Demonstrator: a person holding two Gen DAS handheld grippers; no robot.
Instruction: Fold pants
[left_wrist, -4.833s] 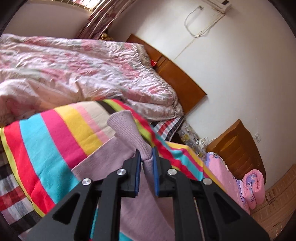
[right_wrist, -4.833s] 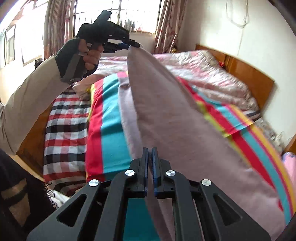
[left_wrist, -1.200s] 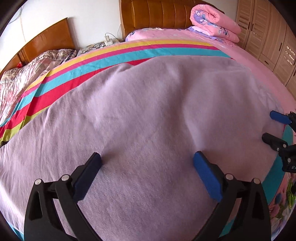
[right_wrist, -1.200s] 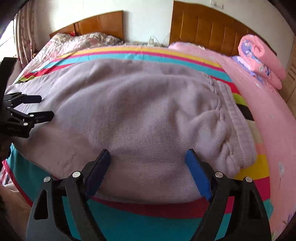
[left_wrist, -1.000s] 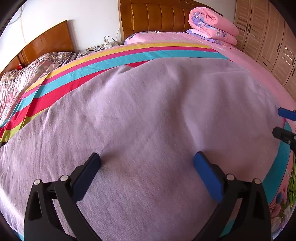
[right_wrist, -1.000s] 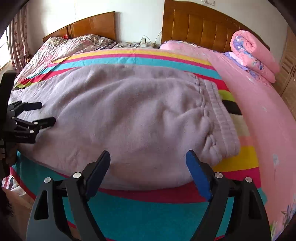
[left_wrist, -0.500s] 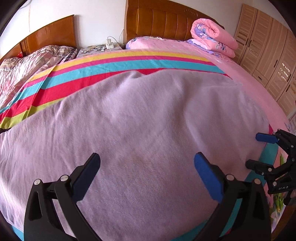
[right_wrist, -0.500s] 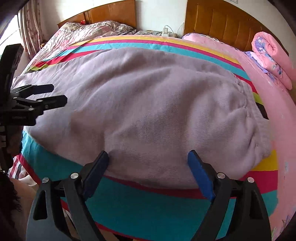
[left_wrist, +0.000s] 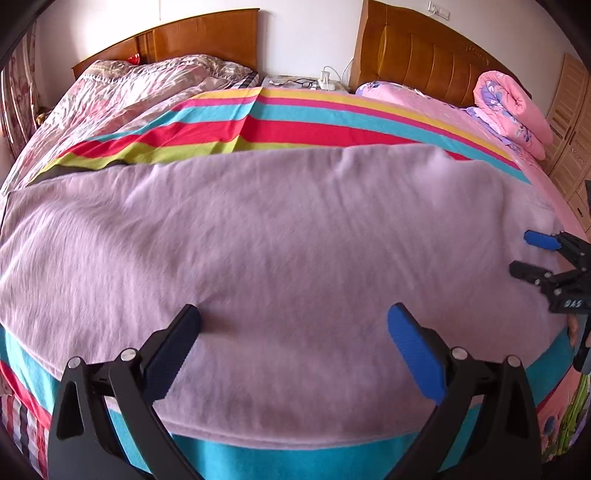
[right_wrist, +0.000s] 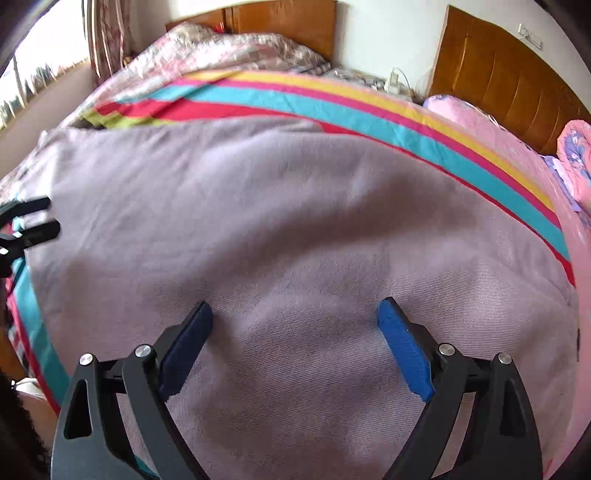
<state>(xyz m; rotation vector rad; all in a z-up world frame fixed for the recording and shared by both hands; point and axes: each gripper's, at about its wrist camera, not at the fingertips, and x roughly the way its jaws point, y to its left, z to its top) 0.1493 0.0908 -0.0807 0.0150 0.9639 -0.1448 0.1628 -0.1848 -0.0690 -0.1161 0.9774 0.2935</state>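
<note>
The lilac knit pants lie spread flat across the striped bedspread, folded lengthwise into one wide band. My left gripper is open and empty, hovering over their near edge. My right gripper is open and empty, hovering low over the pants. The right gripper also shows at the right edge of the left wrist view, and the left gripper shows at the left edge of the right wrist view.
A floral quilt is heaped at the far left. A rolled pink blanket lies at the far right by the wooden headboards. A nightstand with cables stands between the beds. Wardrobe doors are at the right.
Both grippers, earlier shut on the lifted pants, have let go and stand open. Over the last second the left gripper drew back and up; the right swung left and closer over the pants.
</note>
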